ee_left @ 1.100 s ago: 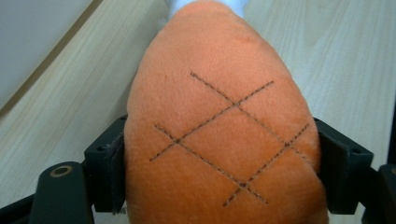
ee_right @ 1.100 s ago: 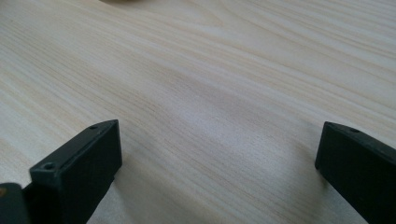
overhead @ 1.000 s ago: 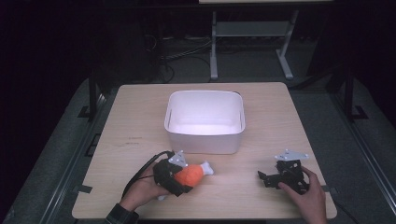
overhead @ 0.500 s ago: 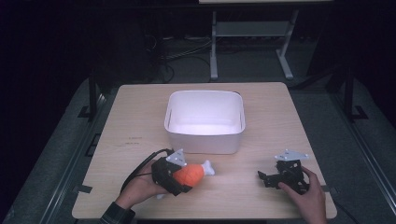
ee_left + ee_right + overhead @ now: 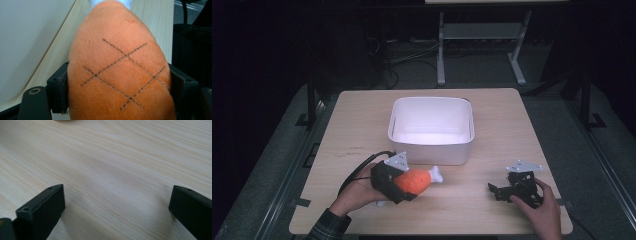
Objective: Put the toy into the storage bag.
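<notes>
Orange plush fills the left tool (image 5: 404,184) as I grip the toy drumstick (image 5: 414,181) by its fat end, pads pressed into both flanks, its white bone tip pointing toward the white tub (image 5: 431,150). In the left gripper view the drumstick (image 5: 117,67) bulges between the jaws, its stitched diamond pattern facing the camera, with the tub's wall close on one side. I judge the thick end was taken because it gives the pads the most soft stuffing to bite into, leaving the narrow bone free to lead the way. The toy sits just in front of the tub, near its front left corner and slightly off the counter (image 5: 362,130).

My right tool (image 5: 499,190) rests well to the right of the tub's front edge, jaws spread and released, with bare wood between them in the right gripper view (image 5: 117,207). It is parked clear of the path. Open room lies between toy and tub; the front rim is the one edge to clear, so the toy must go over it, I reckon.
</notes>
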A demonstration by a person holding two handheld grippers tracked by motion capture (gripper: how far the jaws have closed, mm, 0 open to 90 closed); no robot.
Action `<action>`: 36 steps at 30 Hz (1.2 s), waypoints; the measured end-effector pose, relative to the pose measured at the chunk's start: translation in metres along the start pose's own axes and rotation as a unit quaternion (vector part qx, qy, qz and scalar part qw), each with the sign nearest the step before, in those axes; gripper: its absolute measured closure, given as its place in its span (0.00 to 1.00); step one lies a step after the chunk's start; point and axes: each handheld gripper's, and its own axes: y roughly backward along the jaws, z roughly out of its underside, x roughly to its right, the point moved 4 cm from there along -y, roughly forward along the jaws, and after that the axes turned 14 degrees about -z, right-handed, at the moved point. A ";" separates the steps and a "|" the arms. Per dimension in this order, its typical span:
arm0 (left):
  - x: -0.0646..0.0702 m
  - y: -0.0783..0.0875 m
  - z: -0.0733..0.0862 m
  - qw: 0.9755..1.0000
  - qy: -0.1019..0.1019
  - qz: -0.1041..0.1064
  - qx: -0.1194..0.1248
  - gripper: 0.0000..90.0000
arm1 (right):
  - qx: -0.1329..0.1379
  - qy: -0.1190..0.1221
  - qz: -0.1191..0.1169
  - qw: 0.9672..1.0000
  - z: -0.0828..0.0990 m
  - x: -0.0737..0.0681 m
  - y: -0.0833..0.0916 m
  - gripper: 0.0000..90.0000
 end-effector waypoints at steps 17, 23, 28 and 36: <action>-0.009 0.019 -0.027 0.999 -0.029 0.017 0.019 0.24 | 0.000 0.000 0.000 1.000 0.000 0.000 0.000 0.00; -0.014 0.029 -0.037 0.999 -0.039 0.018 0.025 0.24 | 0.000 0.000 0.000 1.000 0.000 0.000 0.000 0.00; -0.018 0.037 -0.049 0.998 -0.050 0.018 0.031 0.24 | 0.000 0.000 0.000 1.000 0.000 0.000 0.000 0.00; -0.031 0.043 -0.065 0.997 -0.066 0.014 0.035 0.24 | 0.000 -0.001 -0.001 1.000 0.000 0.000 0.000 0.00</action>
